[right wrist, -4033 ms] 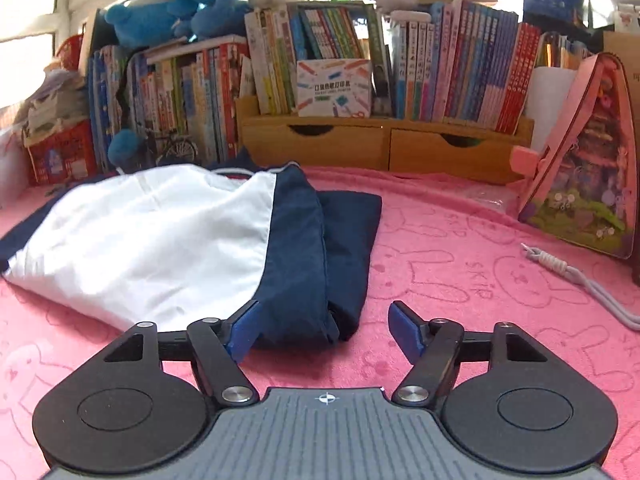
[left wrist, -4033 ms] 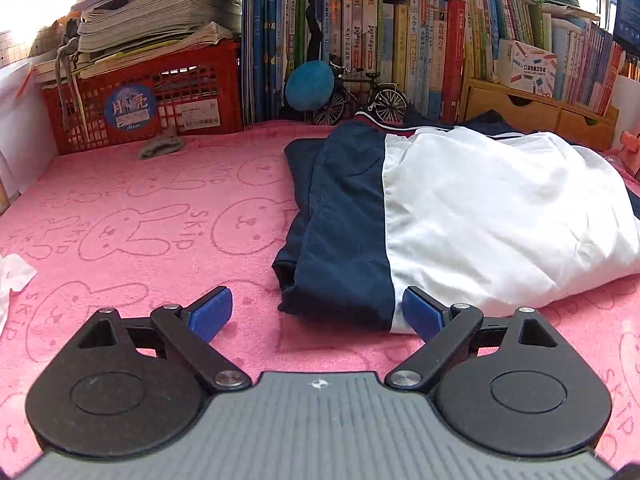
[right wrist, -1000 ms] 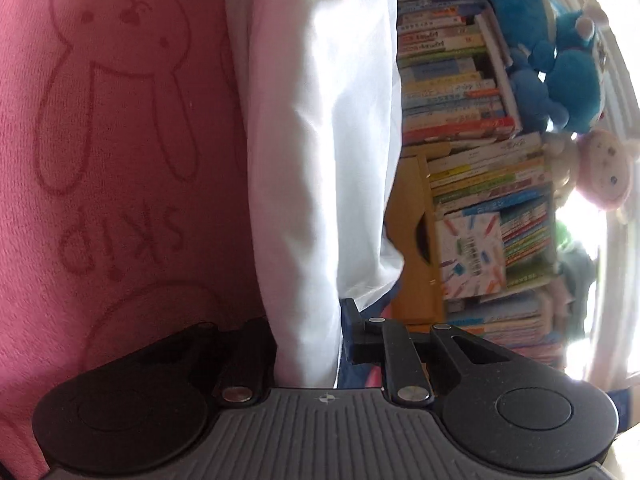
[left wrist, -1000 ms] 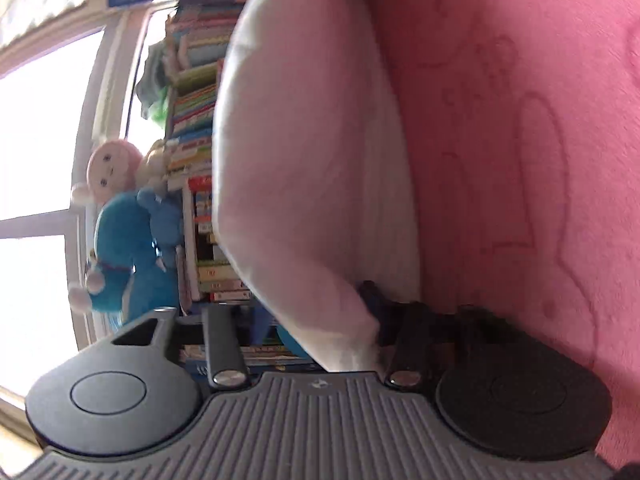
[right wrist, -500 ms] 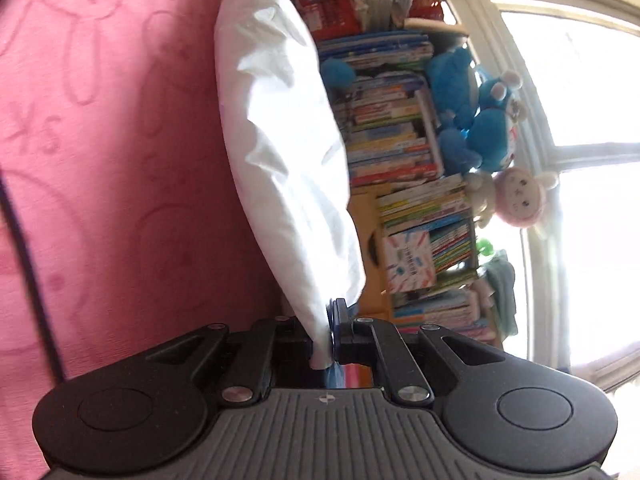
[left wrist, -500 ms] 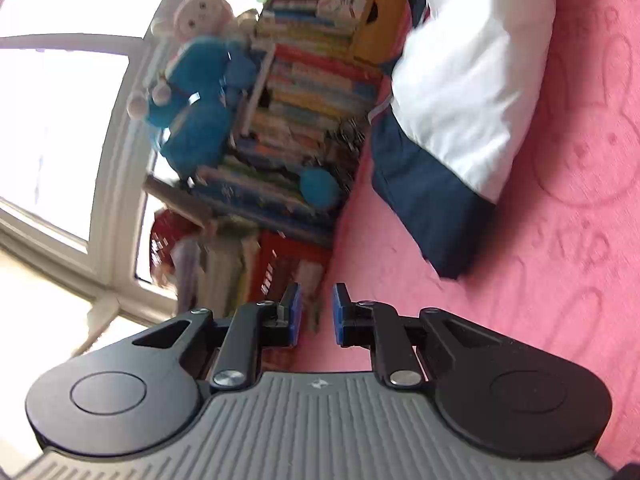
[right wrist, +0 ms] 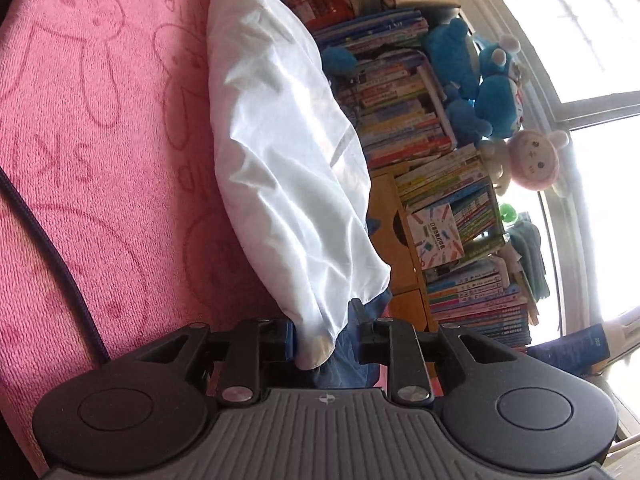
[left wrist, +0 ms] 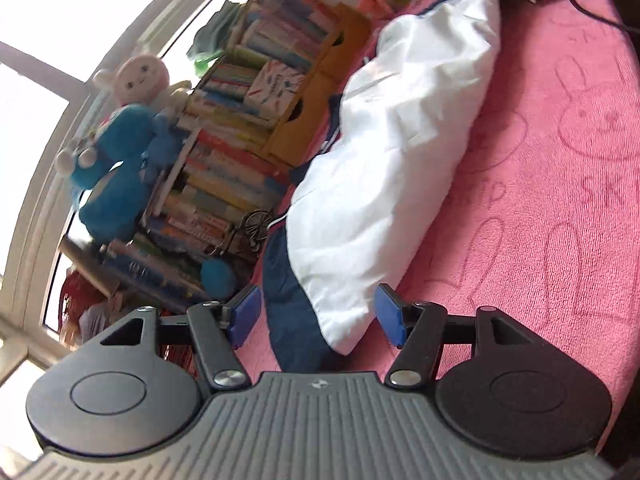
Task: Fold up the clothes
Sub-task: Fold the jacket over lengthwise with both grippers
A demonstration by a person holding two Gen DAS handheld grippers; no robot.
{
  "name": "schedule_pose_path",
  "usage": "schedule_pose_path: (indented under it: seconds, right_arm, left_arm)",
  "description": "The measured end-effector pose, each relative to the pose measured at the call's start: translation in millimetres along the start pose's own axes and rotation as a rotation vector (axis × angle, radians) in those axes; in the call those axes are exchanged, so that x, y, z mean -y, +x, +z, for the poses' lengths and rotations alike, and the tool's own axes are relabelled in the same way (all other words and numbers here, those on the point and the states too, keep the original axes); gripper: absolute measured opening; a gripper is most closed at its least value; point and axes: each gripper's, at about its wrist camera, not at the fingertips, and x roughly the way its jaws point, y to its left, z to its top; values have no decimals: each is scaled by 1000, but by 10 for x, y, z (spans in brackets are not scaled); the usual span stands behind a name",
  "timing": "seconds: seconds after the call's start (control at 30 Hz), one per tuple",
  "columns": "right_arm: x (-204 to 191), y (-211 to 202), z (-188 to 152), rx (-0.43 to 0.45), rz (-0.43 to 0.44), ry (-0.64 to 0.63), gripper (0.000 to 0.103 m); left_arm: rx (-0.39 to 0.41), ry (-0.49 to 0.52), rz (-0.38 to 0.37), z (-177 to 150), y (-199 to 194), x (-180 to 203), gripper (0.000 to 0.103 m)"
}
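The jacket (left wrist: 392,152) looks soft and light, best taken by its corners. Left gripper (left wrist: 316,316) is opening, clear of the cloth; right gripper (right wrist: 324,338) is opening around its corner.

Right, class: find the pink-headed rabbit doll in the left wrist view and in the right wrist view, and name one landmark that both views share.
Left wrist view: pink-headed rabbit doll at upper left, by the window, above the blue plush.
Right wrist view: the doll at right of centre, against the window.
Shared landmark: the white box with coloured marks among the books.
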Motion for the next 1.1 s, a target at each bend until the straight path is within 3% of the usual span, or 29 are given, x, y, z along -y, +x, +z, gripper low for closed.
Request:
schedule_pose_path:
  seconds: [0.13,0.23,0.37,0.47,0.53,0.57,0.6,0.63,0.67,0.77,0.8,0.97,1.1]
  right_arm:
    - [-24,-28,-40,-1,-5,2,32]
    - [1,-11,-46,-7,0,31,33]
    - [22,47,-39,-11,-9,40,33]
    - [38,86,-46,-11,-16,36,33]
    - [46,121,-62,-9,-21,23,33]
    - [51,145,-70,-6,-24,13,33]
    - [53,177,-74,0,-30,-2,33]
    - [55,209,-78,6,-35,-17,33]
    - [59,250,-79,13,-41,-33,33]
    - [109,458,-24,33,-64,-59,26]
    - [137,521,2,37,-70,-56,24]
    - [215,538,-47,54,-72,-68,19]
    - [108,301,-282,42,-82,-139,11]
  left_arm:
    - [-17,173,-28,-52,321,97,65]
    - [-16,293,-49,-18,469,64,80]
    - [-18,466,-77,-6,709,50,79]
    - [-49,527,-74,-10,920,21,77]
    - [-96,608,-68,-96,1019,104,52]
    - [-123,653,-67,-156,1059,162,25]
    - [-149,699,-66,-217,1099,220,12]
    - [-171,736,-62,-269,1119,276,7]
    - [-182,730,-58,-284,1078,311,5]
    - [-247,499,-134,-145,840,227,5]
    - [-250,471,-151,-134,729,235,6]
    - [-253,452,-132,-208,456,364,6]
    - [-271,344,-157,-118,374,317,7]
